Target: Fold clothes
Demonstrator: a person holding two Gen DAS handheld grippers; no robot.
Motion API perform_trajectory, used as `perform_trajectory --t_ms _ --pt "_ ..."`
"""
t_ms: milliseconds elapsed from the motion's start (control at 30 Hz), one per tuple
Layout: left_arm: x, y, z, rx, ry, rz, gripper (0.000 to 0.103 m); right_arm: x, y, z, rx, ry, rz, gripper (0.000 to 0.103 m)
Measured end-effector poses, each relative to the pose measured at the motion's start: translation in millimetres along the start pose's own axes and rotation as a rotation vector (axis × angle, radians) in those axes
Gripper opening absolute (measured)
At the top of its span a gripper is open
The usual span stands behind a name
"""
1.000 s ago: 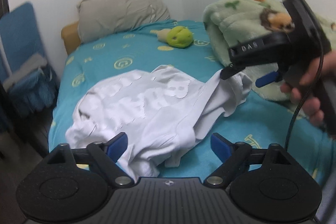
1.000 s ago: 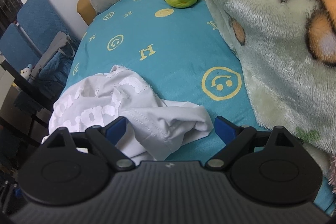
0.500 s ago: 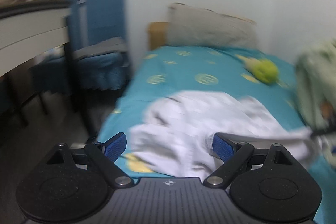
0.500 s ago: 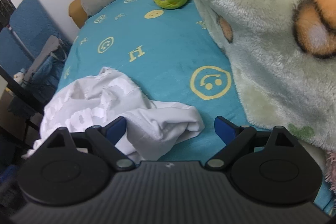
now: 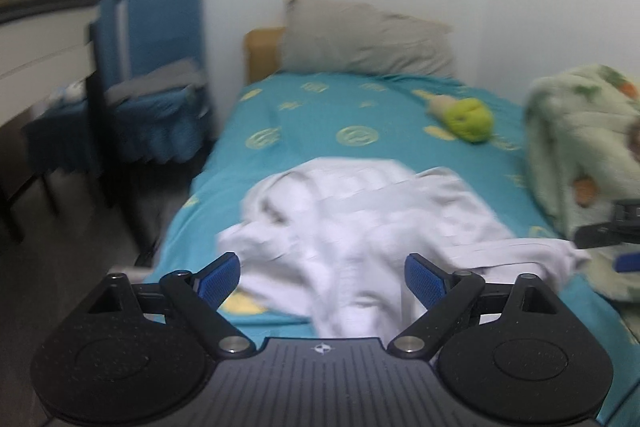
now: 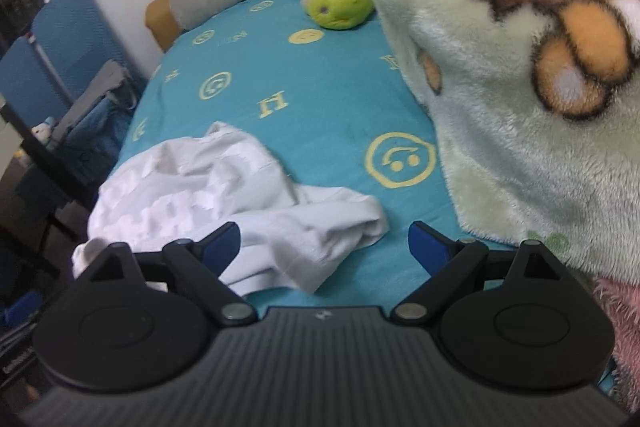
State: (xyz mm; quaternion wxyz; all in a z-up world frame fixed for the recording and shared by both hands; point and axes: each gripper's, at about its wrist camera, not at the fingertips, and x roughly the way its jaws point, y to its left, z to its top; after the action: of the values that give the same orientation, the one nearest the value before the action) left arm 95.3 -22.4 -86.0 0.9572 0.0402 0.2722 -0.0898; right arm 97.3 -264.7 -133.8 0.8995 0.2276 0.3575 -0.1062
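Note:
A crumpled white garment [image 5: 360, 219] lies on the teal bed sheet [image 5: 320, 115], near the bed's near end. It also shows in the right wrist view [image 6: 224, 203]. My left gripper [image 5: 322, 277] is open and empty, just above the garment's near edge. My right gripper [image 6: 324, 247] is open and empty, close over the garment's right end. In the left wrist view part of the right gripper [image 5: 608, 231] shows at the right edge, beside the garment's corner.
A grey pillow [image 5: 364, 39] lies at the head of the bed. A green plush toy [image 5: 468, 119] sits on the sheet. A fluffy green blanket [image 6: 520, 87] is heaped along the right side. Blue chairs [image 5: 156, 67] and a desk stand left of the bed.
My left gripper swung to the left and lower, facing along the bed, then back a little right. My right gripper drew back slightly. Both stayed open.

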Motion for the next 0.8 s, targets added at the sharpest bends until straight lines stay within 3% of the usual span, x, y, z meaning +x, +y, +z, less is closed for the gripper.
perform_trajectory --t_ms 100,200,267,400,533,667,800 --pt "3.8 -18.8 -1.3 0.053 -0.040 -0.052 0.100 2.0 9.3 -3.4 -0.034 -0.003 -0.004 0.092" --pt "27.7 -32.5 -3.3 0.079 -0.012 0.017 0.097 7.4 17.0 -5.4 -0.084 -0.008 -0.025 0.092" --pt "41.8 -29.2 -5.6 0.047 0.011 0.087 0.094 10.9 17.7 -8.8 -0.103 0.001 -0.030 0.092" --pt "46.4 3.7 -2.7 -0.125 0.048 0.218 0.093 22.0 24.0 -18.5 -0.150 0.043 -0.029 0.092" --pt "32.5 23.1 -1.6 -0.229 0.067 0.234 0.093 37.1 34.7 -29.9 -0.219 0.083 -0.047 0.092" --pt "13.8 20.9 -1.4 -0.186 0.044 0.252 0.093 51.9 42.4 -39.5 -0.280 0.091 -0.128 0.092" --pt "-1.3 4.9 2.0 -0.107 -0.027 0.260 0.093 48.1 42.3 -38.2 -0.282 0.011 -0.208 0.092"
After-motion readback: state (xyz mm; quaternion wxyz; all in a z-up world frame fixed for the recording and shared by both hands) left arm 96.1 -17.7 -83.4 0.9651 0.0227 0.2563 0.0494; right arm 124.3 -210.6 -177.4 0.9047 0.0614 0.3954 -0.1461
